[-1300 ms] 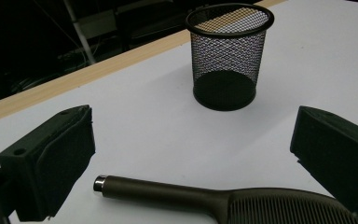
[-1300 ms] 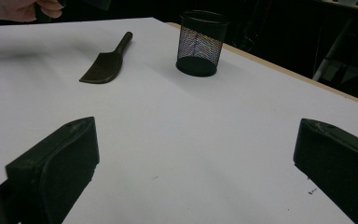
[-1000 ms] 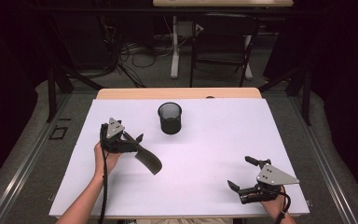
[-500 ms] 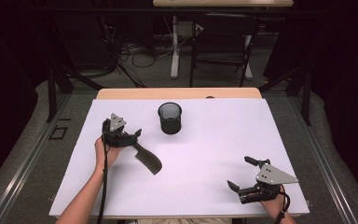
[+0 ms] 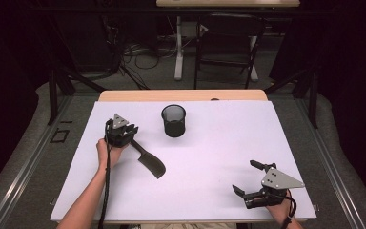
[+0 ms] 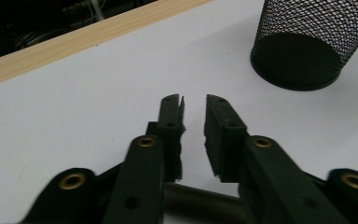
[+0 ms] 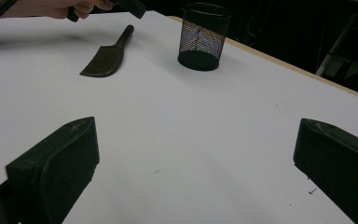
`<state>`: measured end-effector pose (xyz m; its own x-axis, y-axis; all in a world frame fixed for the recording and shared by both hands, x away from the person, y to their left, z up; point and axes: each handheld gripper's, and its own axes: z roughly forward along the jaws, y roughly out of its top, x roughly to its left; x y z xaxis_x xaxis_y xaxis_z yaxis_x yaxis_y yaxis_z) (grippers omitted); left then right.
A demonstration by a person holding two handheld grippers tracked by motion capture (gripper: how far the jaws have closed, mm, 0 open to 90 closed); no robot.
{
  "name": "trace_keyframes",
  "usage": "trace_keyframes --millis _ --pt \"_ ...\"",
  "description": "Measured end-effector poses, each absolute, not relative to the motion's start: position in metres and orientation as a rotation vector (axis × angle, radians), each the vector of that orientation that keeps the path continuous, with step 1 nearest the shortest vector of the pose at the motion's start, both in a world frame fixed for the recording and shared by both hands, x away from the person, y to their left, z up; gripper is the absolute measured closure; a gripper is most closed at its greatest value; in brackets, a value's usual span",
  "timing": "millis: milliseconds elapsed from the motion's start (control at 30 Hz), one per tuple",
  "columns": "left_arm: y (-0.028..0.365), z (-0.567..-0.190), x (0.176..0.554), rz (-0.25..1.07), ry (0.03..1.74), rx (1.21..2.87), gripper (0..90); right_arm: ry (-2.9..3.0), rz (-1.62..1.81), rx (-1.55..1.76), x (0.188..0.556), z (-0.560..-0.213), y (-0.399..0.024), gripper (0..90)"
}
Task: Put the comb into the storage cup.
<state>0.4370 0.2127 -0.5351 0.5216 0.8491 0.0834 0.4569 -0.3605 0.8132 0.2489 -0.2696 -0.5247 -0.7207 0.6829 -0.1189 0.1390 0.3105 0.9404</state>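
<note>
Both grippers are black, each topped by a grey three-cornered plate with small dark holes. The left gripper (image 5: 134, 137) trails a black cable along a bare forearm, and its jaw links carry brass-coloured rivets, with blocky black pads at the tips. The right gripper (image 5: 246, 178) has thick, matte black pads, and the hand behind it wears a dark strap at the wrist.

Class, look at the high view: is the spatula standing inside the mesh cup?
No, the spatula lies flat on the table, apart from the mesh cup.
</note>
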Motion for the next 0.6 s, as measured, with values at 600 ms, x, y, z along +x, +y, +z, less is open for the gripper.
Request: trace_keyframes --millis 600 --pt "0.214 -0.552 0.447 0.651 1.124 2.130 89.9 2.091 1.403 0.721 0.250 -0.526 -0.269 0.0"
